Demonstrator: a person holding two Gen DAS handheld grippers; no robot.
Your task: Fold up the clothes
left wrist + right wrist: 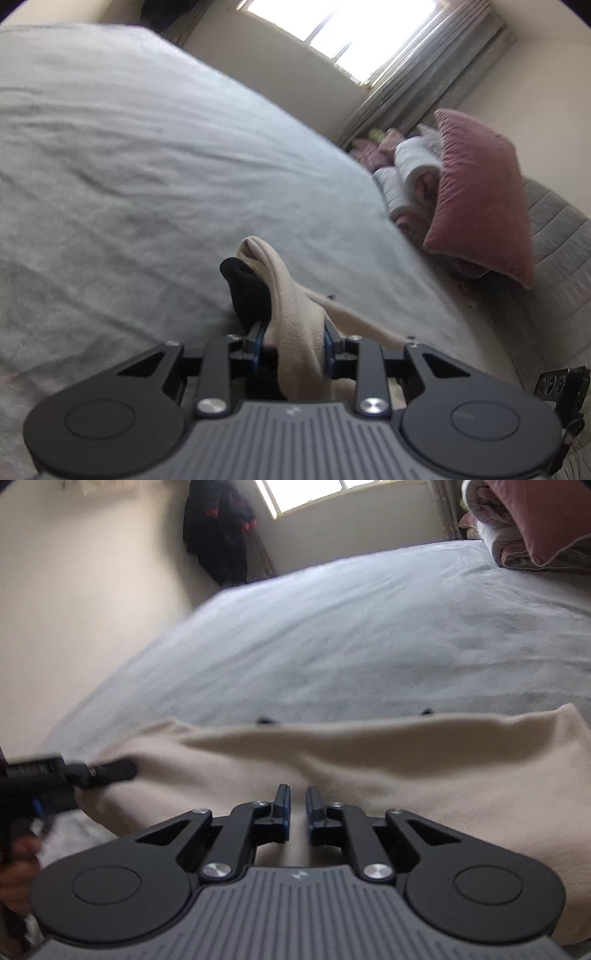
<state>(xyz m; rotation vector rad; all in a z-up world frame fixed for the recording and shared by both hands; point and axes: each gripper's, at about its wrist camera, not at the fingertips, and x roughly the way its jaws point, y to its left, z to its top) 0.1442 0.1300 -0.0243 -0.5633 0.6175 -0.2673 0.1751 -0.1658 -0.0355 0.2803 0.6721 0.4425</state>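
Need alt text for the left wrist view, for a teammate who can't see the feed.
The left gripper has its fingers closed on a bunched fold of cream cloth, with a black piece of fabric beside it, over a grey bed. A pink pillow and folded bedding lie beyond, under a bright window.

Grey bed: cream garment, pink pillow.

No readable text, label, brand name or number shows in either view; only a small pale emblem sits on each hand-held gripper's ribbed grey housing, too small to read
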